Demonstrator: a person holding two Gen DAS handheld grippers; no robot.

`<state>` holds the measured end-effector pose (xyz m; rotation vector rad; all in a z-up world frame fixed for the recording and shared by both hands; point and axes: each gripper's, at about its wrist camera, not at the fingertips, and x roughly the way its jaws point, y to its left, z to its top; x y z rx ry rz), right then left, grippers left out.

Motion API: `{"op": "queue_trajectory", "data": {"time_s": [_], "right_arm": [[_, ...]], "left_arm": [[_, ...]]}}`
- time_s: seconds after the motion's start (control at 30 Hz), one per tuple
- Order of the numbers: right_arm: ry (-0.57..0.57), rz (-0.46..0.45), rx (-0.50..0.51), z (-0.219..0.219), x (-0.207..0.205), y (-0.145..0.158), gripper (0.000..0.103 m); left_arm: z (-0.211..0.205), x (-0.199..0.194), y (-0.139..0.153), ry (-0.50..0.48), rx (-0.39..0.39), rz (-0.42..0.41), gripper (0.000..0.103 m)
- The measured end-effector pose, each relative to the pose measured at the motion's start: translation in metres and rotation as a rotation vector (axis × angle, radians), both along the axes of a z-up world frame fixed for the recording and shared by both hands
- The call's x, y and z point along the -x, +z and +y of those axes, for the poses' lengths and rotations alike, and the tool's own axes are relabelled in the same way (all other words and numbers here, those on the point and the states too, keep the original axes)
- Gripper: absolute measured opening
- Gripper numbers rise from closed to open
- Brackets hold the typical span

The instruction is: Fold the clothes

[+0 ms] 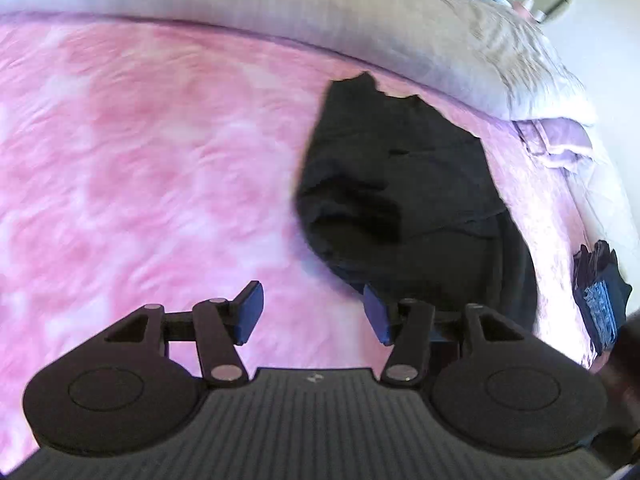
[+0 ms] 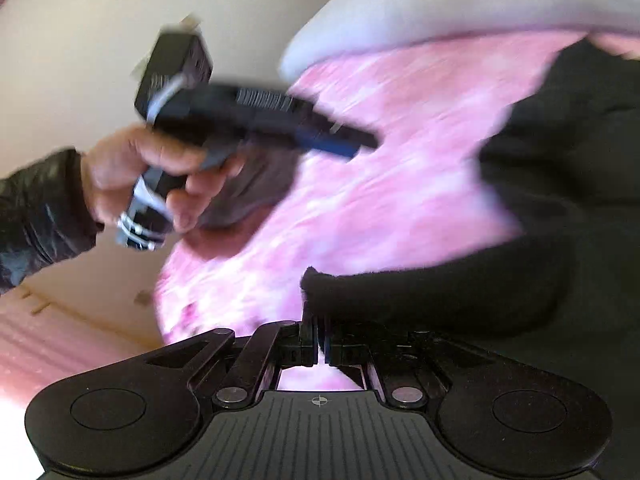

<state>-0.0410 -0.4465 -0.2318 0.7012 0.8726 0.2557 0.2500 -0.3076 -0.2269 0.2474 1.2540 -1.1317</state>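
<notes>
Black garment (image 1: pixel 408 192) lying rumpled on the pink tie-dye bedspread (image 1: pixel 140 168), long axis running away from the cameras toward the grey pillow (image 1: pixel 280 4). Right gripper (image 2: pixel 320 344) pinched nearly closed on its near edge, a fold of black cloth between the 2 fingers. Left gripper (image 1: pixel 312 312) spread wide and empty, garment just ahead to its right, right pad at the hem.

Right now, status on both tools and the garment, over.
Left tool open, empty, over bedspread. Right tool shut on black garment. Nothing in the way.
</notes>
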Motion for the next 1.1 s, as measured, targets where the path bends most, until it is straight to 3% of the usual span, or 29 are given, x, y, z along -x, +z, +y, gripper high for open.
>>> {"op": "queue_trajectory", "data": {"time_s": [0.13, 0.27, 0.33, 0.4, 0.47, 0.67, 0.73, 0.8, 0.9, 0.93, 0.97, 1.0, 1.07, 1.1], "right_arm": [[0.050, 0.083, -0.013, 0.045, -0.029, -0.027, 0.002], [0.150, 0.181, 0.114, 0.069, -0.015, -0.041, 0.002], [0.080, 0.211, 0.166, 0.051, 0.016, -0.040, 0.006], [0.009, 0.241, 0.218, 0.034, 0.047, -0.038, 0.020], [-0.062, 0.271, 0.270, 0.016, 0.078, -0.036, 0.048], [-0.315, 0.383, 0.419, -0.046, 0.173, -0.036, 0.054], [-0.478, 0.456, 0.407, -0.090, 0.205, -0.053, 0.055], [-0.557, 0.484, 0.350, -0.121, 0.225, -0.074, 0.055], [-0.541, 0.437, 0.242, -0.141, 0.229, -0.097, 0.054], [-0.540, 0.422, 0.225, -0.145, 0.229, -0.099, 0.050], [-0.553, 0.426, 0.210, -0.149, 0.231, -0.099, 0.017], [-0.571, 0.439, 0.190, -0.153, 0.232, -0.099, 0.000], [-0.550, 0.454, 0.204, -0.155, 0.236, -0.086, 0.001], [-0.533, 0.460, 0.218, -0.155, 0.238, -0.078, 0.001]], "left_arm": [[0.038, -0.001, -0.002, -0.024, -0.043, 0.002, 0.054], [0.055, 0.022, -0.018, -0.083, -0.067, 0.010, 0.056], [0.053, 0.037, -0.034, -0.084, -0.062, 0.053, 0.056], [0.044, 0.058, -0.050, -0.097, -0.054, 0.100, 0.057], [0.036, 0.083, -0.061, -0.128, -0.046, 0.132, 0.061], [0.021, 0.147, -0.083, -0.203, -0.112, 0.107, 0.063], [0.020, 0.162, -0.087, -0.219, -0.137, 0.051, 0.062], [0.021, 0.170, -0.092, -0.227, -0.174, -0.003, 0.052], [0.028, 0.167, -0.089, -0.211, -0.191, -0.032, 0.051], [0.031, 0.166, -0.087, -0.205, -0.196, -0.040, 0.051], [0.033, 0.165, -0.086, -0.200, -0.202, -0.049, 0.051], [0.036, 0.163, -0.085, -0.194, -0.207, -0.058, 0.050], [0.035, 0.165, -0.083, -0.217, -0.224, -0.066, 0.040], [0.034, 0.166, -0.082, -0.230, -0.232, -0.070, 0.023]]}}
